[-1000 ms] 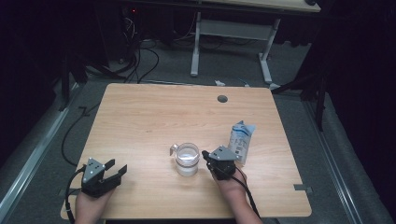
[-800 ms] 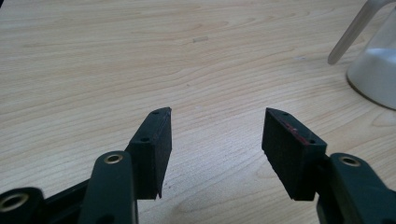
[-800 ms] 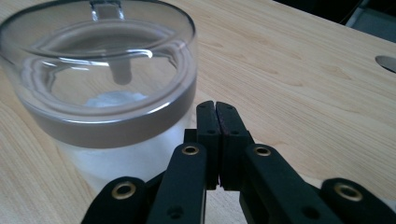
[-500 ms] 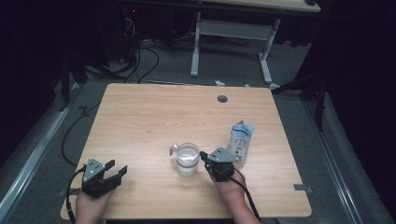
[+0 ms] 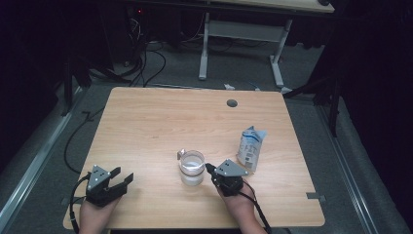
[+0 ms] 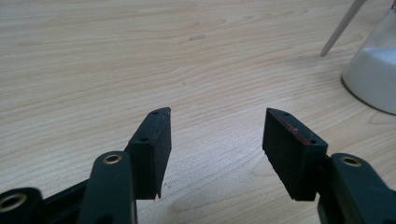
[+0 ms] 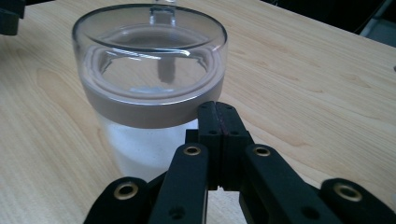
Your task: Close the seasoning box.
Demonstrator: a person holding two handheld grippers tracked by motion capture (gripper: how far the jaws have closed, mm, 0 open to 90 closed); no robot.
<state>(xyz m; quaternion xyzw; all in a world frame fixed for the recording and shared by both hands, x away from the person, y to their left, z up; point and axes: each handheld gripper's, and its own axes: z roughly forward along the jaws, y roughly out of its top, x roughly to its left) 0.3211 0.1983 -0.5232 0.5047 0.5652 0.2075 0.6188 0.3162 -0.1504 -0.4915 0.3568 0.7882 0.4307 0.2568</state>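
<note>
From where I stand the clear measuring cup (image 5: 191,167) sits on the wooden table (image 5: 160,122) a little toward the person's edge, at about six o'clock from the table's middle. It is upright, with white powder filling its lower part and a small handle on the far rim. The right gripper (image 5: 210,169) rests at the cup's three o'clock, its tip right beside the glass wall; in the right gripper view (image 7: 218,112) the two black jaws are pressed flat together with nothing between them, and I cannot tell whether the tip touches the cup. A crumpled white and blue bag (image 5: 250,147) stands at about two o'clock from that gripper, close behind it. The left gripper (image 5: 121,176) lies well apart, at the cup's eight o'clock near the table's front left corner. Its jaws stand wide apart over bare wood in the left gripper view (image 6: 212,126), holding nothing, with the cup (image 6: 373,77) off to their two o'clock
</note>
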